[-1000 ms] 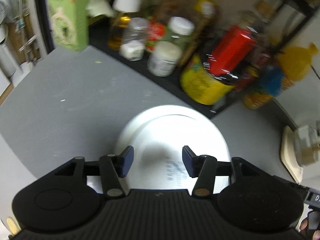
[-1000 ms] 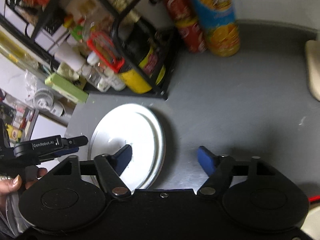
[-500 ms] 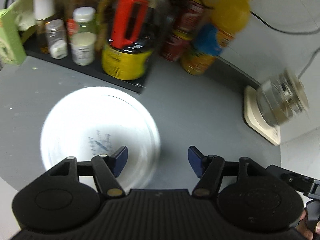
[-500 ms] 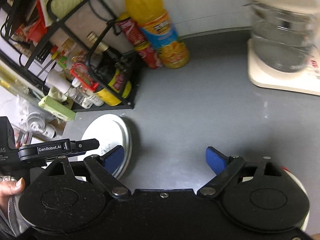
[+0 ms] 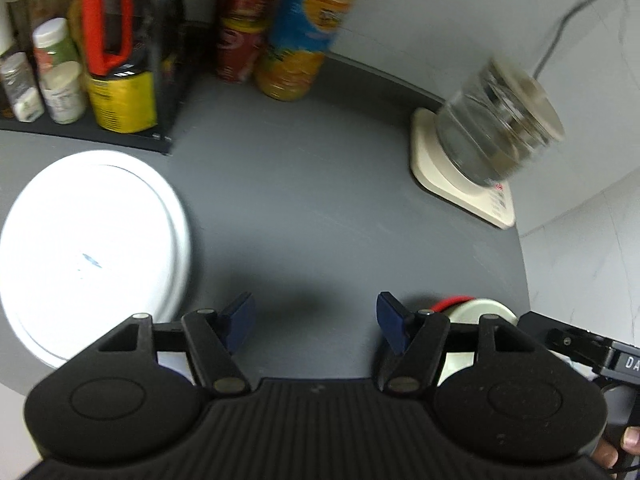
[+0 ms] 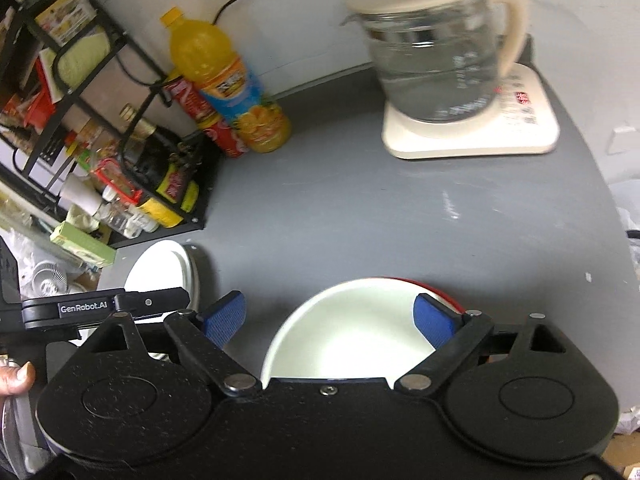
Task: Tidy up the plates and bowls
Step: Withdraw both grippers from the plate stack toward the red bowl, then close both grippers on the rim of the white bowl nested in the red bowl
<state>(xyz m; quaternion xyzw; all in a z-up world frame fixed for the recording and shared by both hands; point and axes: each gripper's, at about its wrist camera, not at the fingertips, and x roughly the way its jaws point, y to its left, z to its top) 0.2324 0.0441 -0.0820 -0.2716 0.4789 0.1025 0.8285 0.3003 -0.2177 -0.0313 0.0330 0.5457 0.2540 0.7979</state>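
Surface: a grey countertop [image 6: 360, 208] against a pale wall, with a black rack of bottles and jars [image 6: 132, 168] at the back left, an orange drink bottle [image 6: 228, 84] beside it, and a glass kettle [image 6: 436, 48] on its cream base at the back right.
Right gripper: the right gripper [image 6: 330, 318] is spread wide and empty; its blue pads sit over the bowl, one pad just past the left rim and one above the right rim, neither visibly touching.
Bowl: the cream bowl with a red outside [image 6: 352, 332] sits at the near edge of the counter, directly below the right gripper.
Left gripper: the left gripper [image 5: 316, 318] is also wide and empty, over bare counter between the plate and the bowl.
Plate: the white plate [image 5: 92, 252] lies upside down, foot ring up, at the near left, well apart from the bowl.
Handling, judged: both look like glazed ceramic, so stiff, fairly heavy, slippery and breakable; the bowl is best pinched across its rim wall, the plate at its overhanging edge.
Pose: both grippers point forward and tilt down at the counter; a thumb [image 6: 16, 378] shows on the left handle.
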